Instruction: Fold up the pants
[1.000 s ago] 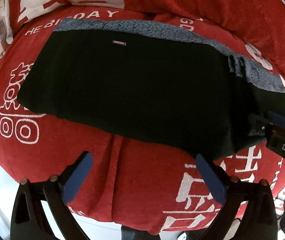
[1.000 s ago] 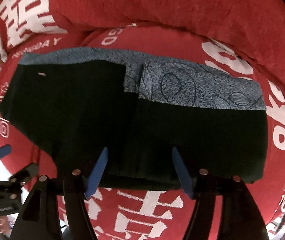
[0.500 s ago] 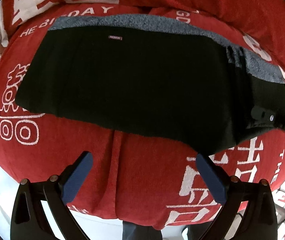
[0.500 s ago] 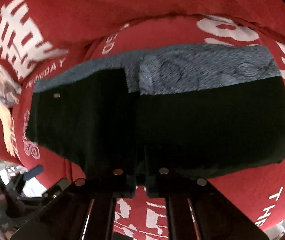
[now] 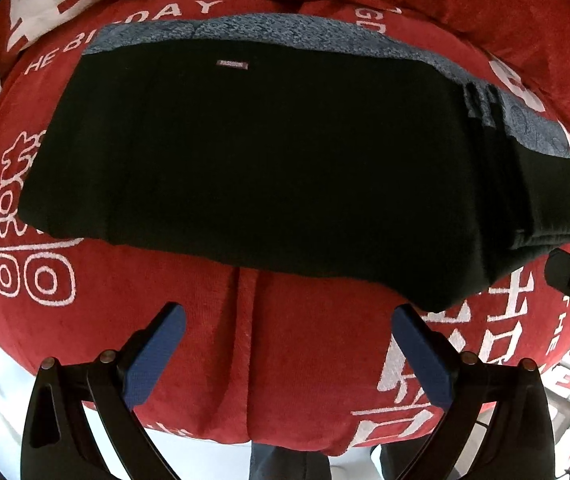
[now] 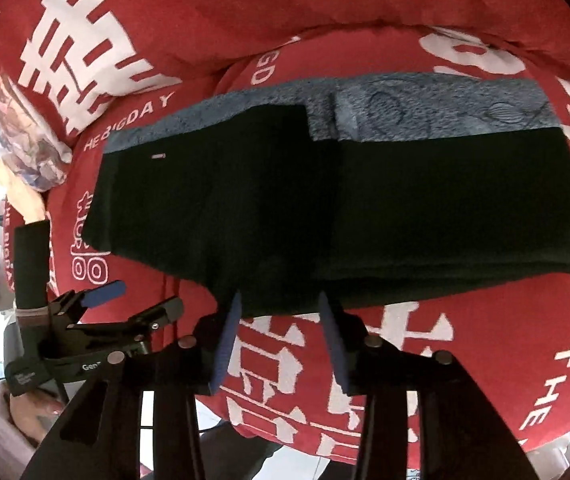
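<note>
Nearest, the left gripper [image 5: 285, 354] hovers spread wide over bare red cushion cover [image 5: 305, 360], just short of the black pants [image 5: 265, 160]. The right gripper [image 6: 281, 344], its jaws just reopened and pinching nothing, sits at the pants' near hem with the cloth edge barely past its fingertips. The pants lie flat across the cover, one end already folded over, grey patterned lining [image 6: 445, 108] showing along the far edge. To finish well, I judge each gripper should take one near corner, lift low, and lay it squarely on the far edge
</note>
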Motion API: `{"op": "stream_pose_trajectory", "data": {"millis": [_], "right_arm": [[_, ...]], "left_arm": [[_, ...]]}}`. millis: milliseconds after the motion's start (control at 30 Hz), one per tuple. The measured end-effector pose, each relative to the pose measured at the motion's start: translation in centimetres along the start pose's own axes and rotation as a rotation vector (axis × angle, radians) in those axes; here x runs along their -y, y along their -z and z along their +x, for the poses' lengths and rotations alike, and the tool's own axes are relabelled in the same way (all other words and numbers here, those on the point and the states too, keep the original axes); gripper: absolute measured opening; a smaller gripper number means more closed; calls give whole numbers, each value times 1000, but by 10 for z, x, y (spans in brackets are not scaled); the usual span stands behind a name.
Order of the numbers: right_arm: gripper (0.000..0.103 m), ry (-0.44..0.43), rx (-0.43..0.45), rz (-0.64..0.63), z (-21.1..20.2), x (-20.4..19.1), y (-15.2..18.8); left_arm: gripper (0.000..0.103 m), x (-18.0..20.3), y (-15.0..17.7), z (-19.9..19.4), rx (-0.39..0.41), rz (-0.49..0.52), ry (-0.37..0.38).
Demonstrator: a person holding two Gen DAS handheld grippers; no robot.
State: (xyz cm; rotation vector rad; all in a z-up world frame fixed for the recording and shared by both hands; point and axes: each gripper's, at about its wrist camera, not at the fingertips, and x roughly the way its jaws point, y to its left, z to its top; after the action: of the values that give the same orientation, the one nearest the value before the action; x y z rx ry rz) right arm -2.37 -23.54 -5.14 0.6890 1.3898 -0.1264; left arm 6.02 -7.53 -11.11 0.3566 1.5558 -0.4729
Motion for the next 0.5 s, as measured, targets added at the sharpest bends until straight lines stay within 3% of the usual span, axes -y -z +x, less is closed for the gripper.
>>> {"op": "stream_pose_trajectory", "data": {"millis": [500], "right_arm": [[45, 64, -25, -22, 6, -25, -7]], "left_arm": [[103, -66, 2, 4, 25, -116, 27]]}}
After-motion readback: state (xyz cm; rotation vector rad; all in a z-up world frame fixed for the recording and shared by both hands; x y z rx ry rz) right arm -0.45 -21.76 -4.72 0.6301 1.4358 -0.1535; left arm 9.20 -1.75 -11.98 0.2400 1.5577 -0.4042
